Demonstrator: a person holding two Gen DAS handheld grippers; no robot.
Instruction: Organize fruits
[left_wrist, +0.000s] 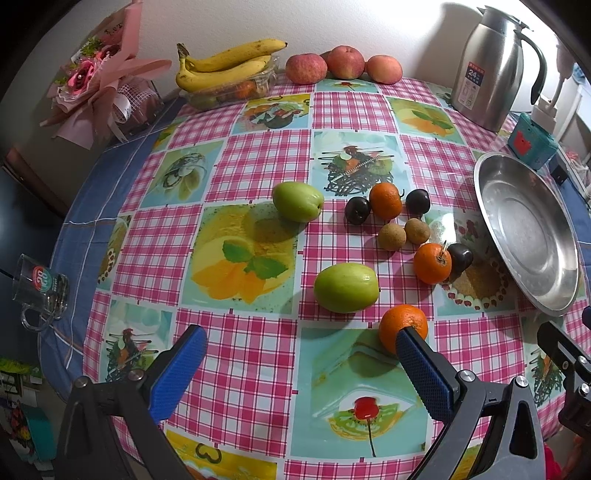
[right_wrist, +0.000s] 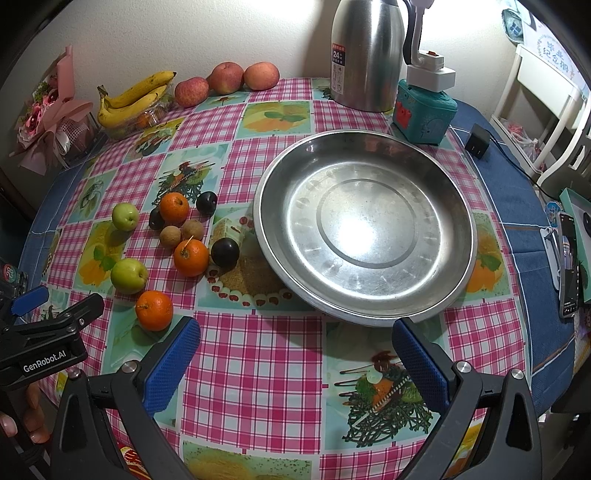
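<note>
Loose fruit lies on the checked tablecloth: two green fruits (left_wrist: 346, 282) (left_wrist: 298, 201), three oranges (left_wrist: 403, 326) (left_wrist: 432, 263) (left_wrist: 385, 200), three dark plums (left_wrist: 357, 210), two small brown fruits (left_wrist: 391, 236). An empty steel dish (right_wrist: 364, 225) sits right of them, also in the left wrist view (left_wrist: 526, 232). My left gripper (left_wrist: 299, 345) is open and empty; its right finger overlaps the nearest orange. My right gripper (right_wrist: 295, 334) is open and empty, in front of the dish.
Bananas (left_wrist: 225, 64) on a clear box and three peaches (left_wrist: 343, 62) sit at the far edge. A steel jug (right_wrist: 365, 55), a teal box (right_wrist: 423, 112), a bouquet (left_wrist: 99, 81), a glass mug (left_wrist: 40, 291) and a phone (right_wrist: 569, 262) stand around the rim.
</note>
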